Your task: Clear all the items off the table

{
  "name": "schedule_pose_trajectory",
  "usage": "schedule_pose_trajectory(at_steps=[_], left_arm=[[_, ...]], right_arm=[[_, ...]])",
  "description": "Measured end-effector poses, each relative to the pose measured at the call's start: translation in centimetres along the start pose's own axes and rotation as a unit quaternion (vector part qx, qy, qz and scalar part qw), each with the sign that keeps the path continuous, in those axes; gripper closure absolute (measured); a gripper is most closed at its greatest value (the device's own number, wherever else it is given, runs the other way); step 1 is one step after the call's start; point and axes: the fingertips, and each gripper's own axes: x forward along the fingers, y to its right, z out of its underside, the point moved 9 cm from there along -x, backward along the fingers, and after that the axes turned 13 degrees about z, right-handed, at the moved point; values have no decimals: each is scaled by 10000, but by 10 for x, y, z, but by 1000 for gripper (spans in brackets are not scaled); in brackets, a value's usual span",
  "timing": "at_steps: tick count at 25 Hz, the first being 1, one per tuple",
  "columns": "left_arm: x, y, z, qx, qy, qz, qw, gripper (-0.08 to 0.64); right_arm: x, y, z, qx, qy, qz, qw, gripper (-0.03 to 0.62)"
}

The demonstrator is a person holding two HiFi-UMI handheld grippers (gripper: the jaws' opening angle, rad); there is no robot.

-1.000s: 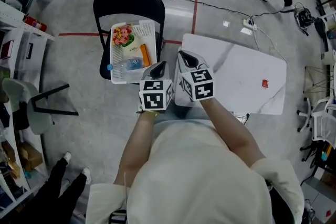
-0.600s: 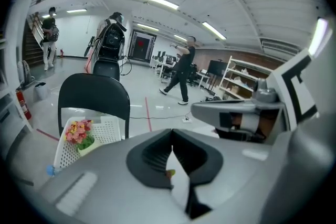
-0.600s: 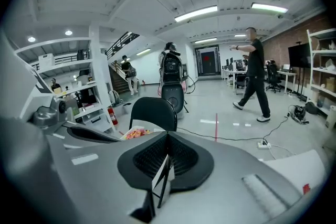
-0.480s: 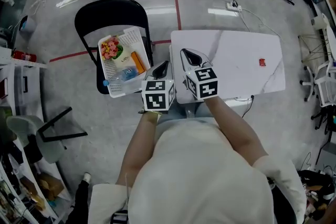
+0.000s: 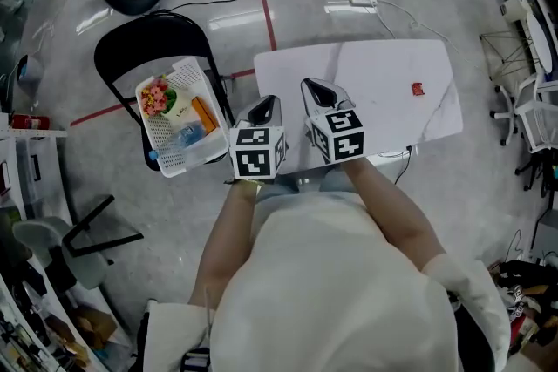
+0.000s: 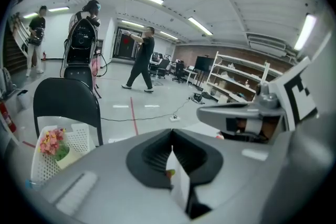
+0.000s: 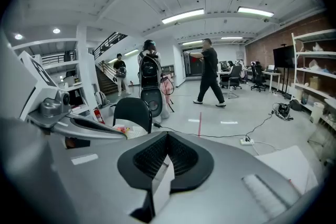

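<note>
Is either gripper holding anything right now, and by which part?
Nothing is held: the left gripper and the right gripper both have their jaws shut and empty.

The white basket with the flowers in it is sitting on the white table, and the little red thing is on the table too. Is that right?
Not quite. The white plastic basket sits on the black folding chair beside the table, not on the table. The head view shows it. The small red thing does lie on the white marble table, as you said.
</note>
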Motion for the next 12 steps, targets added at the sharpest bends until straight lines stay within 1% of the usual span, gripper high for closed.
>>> schedule_pose_trajectory(at_steps=[8, 12], left_arm=[[60, 51, -11, -126, -2, -58, 9999, 551], [93, 80, -12, -110, -95, 12, 9999, 551]], right_arm=[[-6, 93, 11, -92, -71, 41, 9999, 594], [-10, 141, 18, -66, -101, 153, 9998, 594]])
